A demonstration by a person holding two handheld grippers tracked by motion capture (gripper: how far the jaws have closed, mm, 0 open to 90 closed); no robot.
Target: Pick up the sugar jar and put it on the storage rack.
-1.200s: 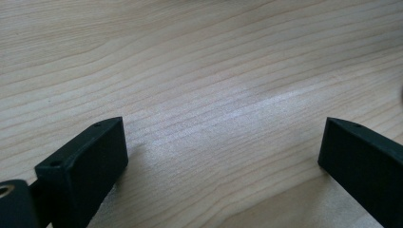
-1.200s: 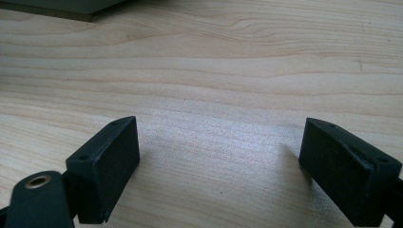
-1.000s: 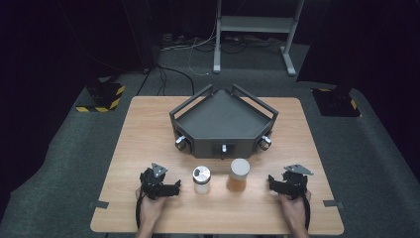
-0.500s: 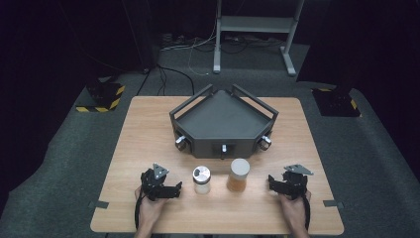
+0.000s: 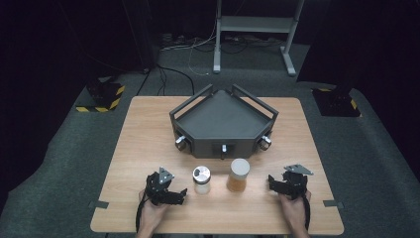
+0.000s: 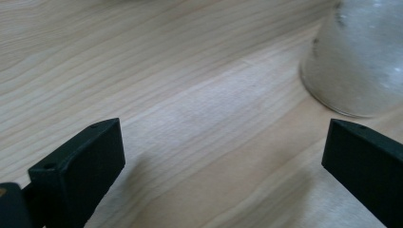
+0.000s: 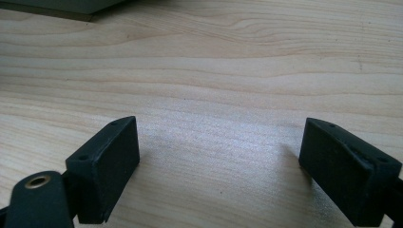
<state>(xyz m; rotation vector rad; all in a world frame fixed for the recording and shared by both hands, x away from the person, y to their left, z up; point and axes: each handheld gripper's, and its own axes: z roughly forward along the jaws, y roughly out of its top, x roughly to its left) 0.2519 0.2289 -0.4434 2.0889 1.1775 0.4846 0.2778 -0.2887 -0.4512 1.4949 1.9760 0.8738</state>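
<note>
High view puts us at the near edge of the wooden table (image 5: 148, 129), both hands resting on it. Our left gripper (image 5: 179, 194) sits with its jaws spread wide and nothing between them, just beside the small clear jar (image 5: 201, 179) to its right. Our right gripper (image 5: 273, 182) likewise stands open and empty, a little apart from the amber jar (image 5: 238, 175) on its left. Both jars stand upright, near each other but not touching, untouched by either claw. Farther off, the dark angular tray (image 5: 223, 119) is bare inside. We judge the work not yet begun: grasping and moving both jars remains.
</note>
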